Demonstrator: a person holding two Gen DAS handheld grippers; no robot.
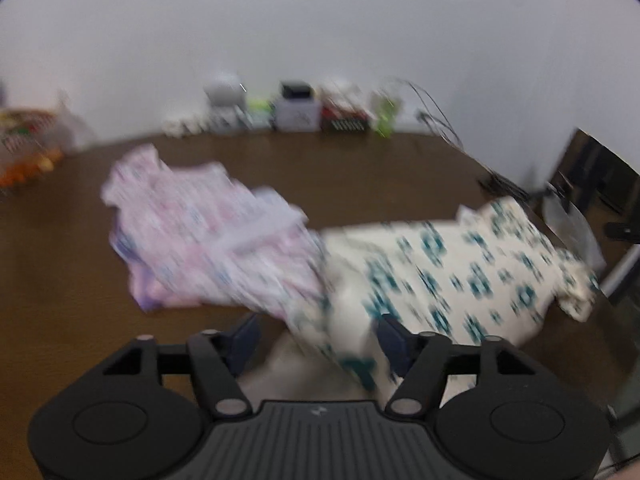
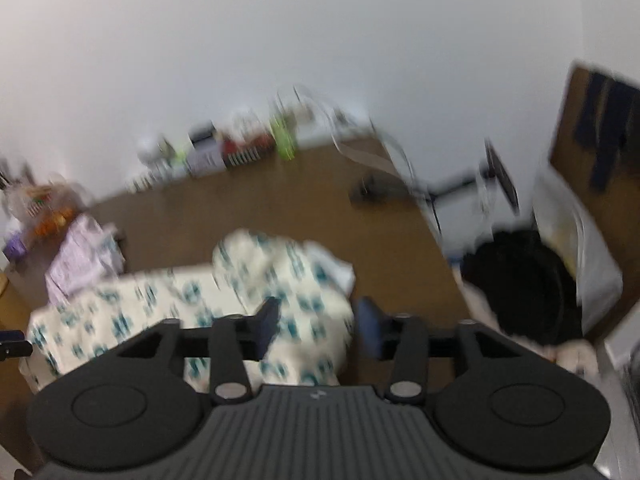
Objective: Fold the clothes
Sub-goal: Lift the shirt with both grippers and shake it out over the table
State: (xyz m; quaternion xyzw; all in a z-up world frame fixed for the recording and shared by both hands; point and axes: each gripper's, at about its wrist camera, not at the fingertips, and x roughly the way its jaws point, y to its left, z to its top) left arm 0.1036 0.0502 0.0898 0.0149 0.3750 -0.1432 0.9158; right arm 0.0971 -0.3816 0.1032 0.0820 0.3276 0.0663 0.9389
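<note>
Between the spread fingers of the left gripper (image 1: 316,338) hangs a blurred edge of the cream garment with teal print (image 1: 448,268); the jaws stand wide, the cloth passing through the gap without being pinched so far as the smeared frame lets me judge. The right gripper (image 2: 316,320) is likewise wide, its 2 fingers straddling the near-right end of the same garment, which lies rumpled across the brown table (image 2: 248,208). Both views are motion-blurred, so whether either pad touches fabric cannot be told. To do this step well, I judge each gripper should settle on 1 distinct edge or corner, close on a single layer rather than a bunched handful, and then draw the cloth taut and flat before any fold, keeping it off the pink-and-lilac garment (image 1: 208,232) that overlaps its left end. Further out, along the wall, stand a white box with a black top (image 1: 298,110), a dark red box (image 1: 345,116), and a green item (image 1: 384,114); their contents are unreadable. At far left a clear bag or basket (image 1: 28,144) seems to hold orange and multicoloured things, too blurred to name.
</note>
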